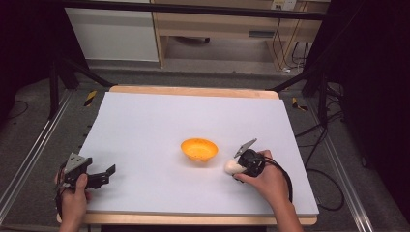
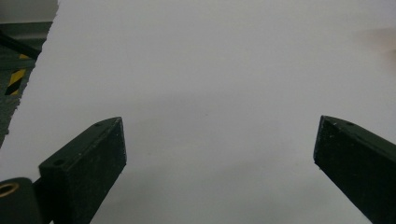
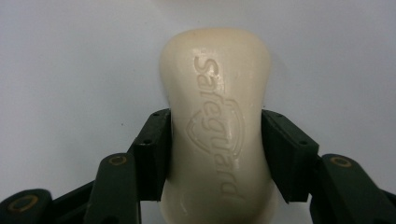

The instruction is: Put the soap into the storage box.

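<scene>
The cream-white bar of soap stamped "safeguard" (image 3: 215, 135) sits pinched at its waist between the jaws of my right gripper (image 3: 215, 154), low over the white table sheet (image 1: 145, 130), just right of the small orange plastic bowl (image 1: 199, 149). My left gripper (image 2: 219, 154) rests at the sheet's near-left edge, jaws spread wide.

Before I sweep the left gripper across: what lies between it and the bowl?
Nothing: in the high view, only bare white table lies between the left gripper and the orange bowl.
</scene>
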Demonstrator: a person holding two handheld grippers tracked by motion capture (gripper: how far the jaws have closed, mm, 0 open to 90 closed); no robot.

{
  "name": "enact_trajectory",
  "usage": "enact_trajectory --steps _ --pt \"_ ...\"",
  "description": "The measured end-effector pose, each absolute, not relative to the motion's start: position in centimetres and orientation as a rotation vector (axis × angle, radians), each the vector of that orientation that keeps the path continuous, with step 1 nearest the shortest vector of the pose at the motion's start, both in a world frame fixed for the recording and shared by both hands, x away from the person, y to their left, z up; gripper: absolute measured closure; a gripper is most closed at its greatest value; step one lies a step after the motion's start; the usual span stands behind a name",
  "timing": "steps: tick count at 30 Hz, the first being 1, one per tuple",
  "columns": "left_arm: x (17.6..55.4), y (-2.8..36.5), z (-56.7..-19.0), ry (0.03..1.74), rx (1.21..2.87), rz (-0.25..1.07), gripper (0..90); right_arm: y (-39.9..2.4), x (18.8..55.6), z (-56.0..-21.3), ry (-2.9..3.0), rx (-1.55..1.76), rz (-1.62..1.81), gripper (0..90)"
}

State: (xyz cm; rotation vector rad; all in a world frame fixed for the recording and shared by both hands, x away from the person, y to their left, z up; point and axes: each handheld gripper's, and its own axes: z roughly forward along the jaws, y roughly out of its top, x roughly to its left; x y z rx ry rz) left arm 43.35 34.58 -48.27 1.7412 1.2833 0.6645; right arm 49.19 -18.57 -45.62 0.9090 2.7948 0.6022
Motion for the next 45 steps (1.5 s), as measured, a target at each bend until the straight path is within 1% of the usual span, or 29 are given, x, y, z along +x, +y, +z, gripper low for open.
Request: enact_trajectory --steps 7,13,21,34,45 --pt "43.4 34.6 -48.3 1.286 1.738 0.664 2.0 -18.4 49.3 -45.2 2.809 0.860 0.605 47.6" --pt "43.4 34.6 -48.3 1.286 1.737 0.664 2.0 -18.0 49.5 -44.2 2.838 0.789 0.559 48.4" --pt "43.4 34.6 -48.3 1.285 1.738 0.663 2.0 -18.1 49.7 -44.0 2.855 0.764 0.596 48.6" --pt "43.4 34.6 -48.3 1.285 1.736 0.664 2.0 -18.3 50.8 -41.5 2.860 0.700 0.636 48.5" --pt "43.4 34.6 -48.3 1.286 1.737 0.663 2.0 -17.9 51.8 -40.2 2.850 0.658 0.665 48.5"
